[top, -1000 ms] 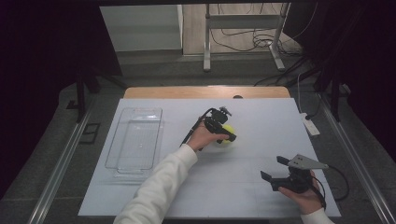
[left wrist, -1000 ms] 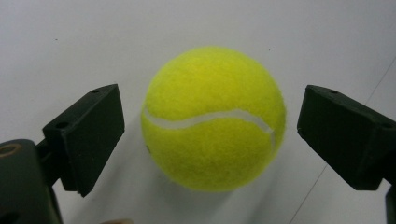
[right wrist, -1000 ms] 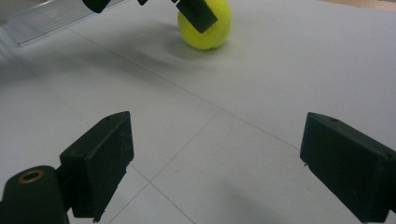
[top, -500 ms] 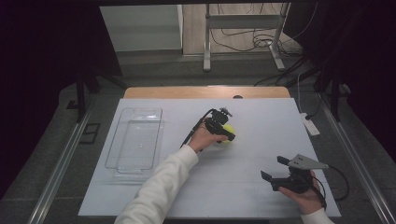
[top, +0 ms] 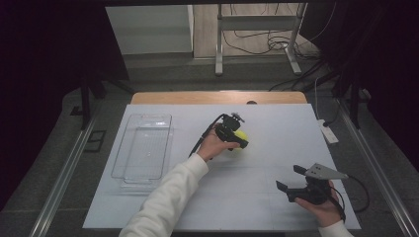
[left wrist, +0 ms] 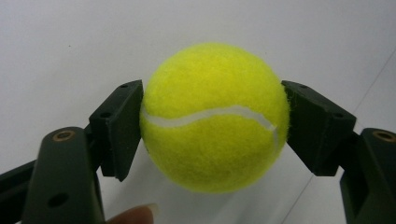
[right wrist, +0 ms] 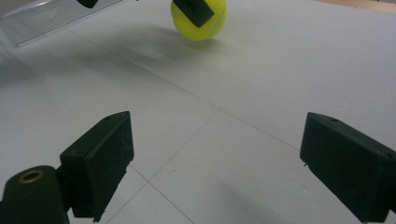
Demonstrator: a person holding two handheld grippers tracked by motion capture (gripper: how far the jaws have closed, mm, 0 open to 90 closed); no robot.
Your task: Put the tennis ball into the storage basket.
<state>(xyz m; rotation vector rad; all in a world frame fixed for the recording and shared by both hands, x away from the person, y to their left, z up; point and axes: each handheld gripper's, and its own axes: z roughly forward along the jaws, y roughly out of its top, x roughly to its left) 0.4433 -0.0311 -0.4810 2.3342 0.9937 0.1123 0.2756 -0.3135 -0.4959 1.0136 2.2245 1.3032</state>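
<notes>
A yellow tennis ball [left wrist: 215, 154] sits between the two black jaws of my left gripper [left wrist: 212, 119], and both pads press its sides. In the high view that gripper [top: 237, 135] holds the ball [top: 242, 140] near the middle of the white table top [top: 276, 143]. A hand in a white sleeve grips it. My right gripper [top: 288, 177] is near the front right of the table, with its jaws wide apart and nothing between them. The right gripper view [right wrist: 223, 154] looks across bare table towards the ball [right wrist: 205, 29].
A clear plastic tray [top: 118, 158] lies on the left part of the table, and its corner shows in the right gripper view [right wrist: 42, 16]. A white power strip [top: 328, 133] lies at the right edge. A black cable [top: 200, 140] trails from the left gripper.
</notes>
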